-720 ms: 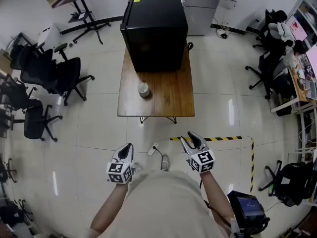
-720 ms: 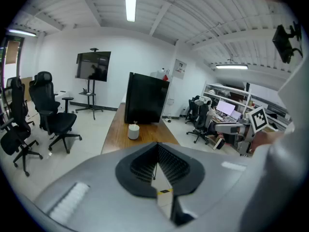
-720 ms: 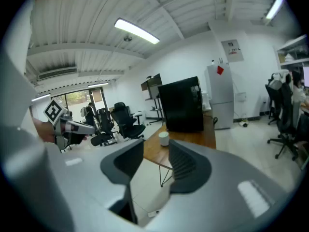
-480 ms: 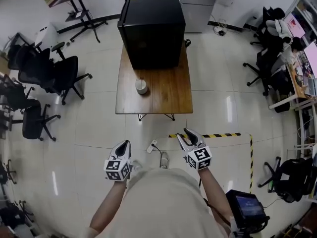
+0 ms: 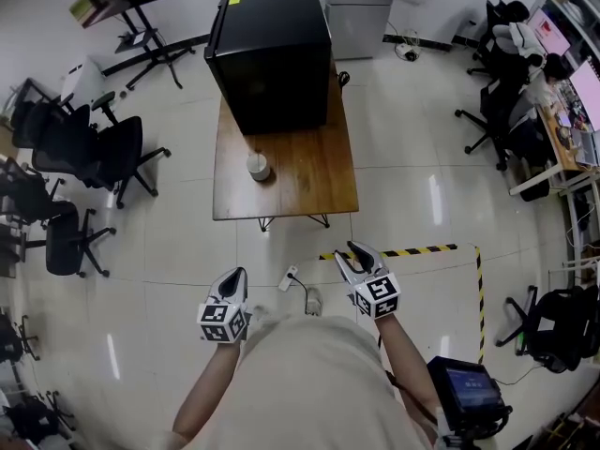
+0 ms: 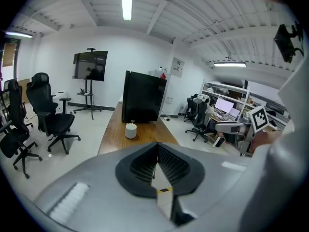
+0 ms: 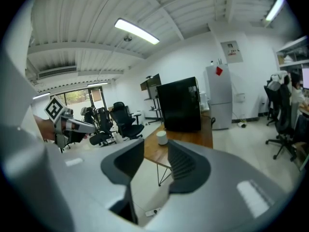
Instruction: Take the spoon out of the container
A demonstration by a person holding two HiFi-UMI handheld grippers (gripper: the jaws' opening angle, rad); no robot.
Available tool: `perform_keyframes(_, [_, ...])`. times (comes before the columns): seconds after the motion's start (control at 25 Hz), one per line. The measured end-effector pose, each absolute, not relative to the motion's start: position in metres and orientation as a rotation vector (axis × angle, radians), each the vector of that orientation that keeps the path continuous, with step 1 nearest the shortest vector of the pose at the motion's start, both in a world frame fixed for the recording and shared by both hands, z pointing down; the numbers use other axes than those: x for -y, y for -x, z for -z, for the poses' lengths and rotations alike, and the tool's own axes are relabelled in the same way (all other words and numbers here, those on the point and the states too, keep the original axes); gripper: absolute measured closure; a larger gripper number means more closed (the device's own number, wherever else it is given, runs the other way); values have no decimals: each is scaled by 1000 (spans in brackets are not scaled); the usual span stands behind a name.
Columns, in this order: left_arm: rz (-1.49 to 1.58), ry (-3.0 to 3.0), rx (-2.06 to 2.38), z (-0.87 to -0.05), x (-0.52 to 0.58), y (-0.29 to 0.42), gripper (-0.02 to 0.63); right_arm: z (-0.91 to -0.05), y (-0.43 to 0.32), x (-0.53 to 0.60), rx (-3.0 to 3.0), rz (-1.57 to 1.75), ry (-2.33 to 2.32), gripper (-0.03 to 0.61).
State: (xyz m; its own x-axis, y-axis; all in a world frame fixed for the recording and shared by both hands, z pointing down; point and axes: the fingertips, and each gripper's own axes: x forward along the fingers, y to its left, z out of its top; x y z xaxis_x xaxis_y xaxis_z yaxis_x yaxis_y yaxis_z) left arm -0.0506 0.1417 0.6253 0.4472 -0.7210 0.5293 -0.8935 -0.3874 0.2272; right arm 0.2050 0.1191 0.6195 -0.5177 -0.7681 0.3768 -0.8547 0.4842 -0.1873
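the left tool (image 5: 236, 279) is clenched shut with nothing in it. the right tool (image 5: 361, 256) is released, its jaws wide apart, and nothing sits between them. both tools hang over the floor (image 5: 187, 251). the container (image 5: 258, 166) is far ahead of both tools, on the worktop (image 5: 309, 181), just in front of a big black box (image 5: 272, 54). a thin bit pokes up out of the container. it looks like the spoon (image 6: 131, 122), but it is too small to be sure. i think the spoon is light, stiff and a bit slippery. the best place to grab it is the end that pokes out. the container looks light too, so it may tip if the spoon drags on its side.
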Motion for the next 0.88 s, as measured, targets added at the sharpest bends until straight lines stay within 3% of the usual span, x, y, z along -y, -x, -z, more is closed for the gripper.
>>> perform_keyframes(0.44, [-488,-2173,1389,-632,-133,57,624,-621,-196,-67,2503,-490,-1316,423])
perform_keyframes(0.88, [-481,-2231,1310,-630,-29,85,624,-615,-148,20,2464,-492,-1321,423])
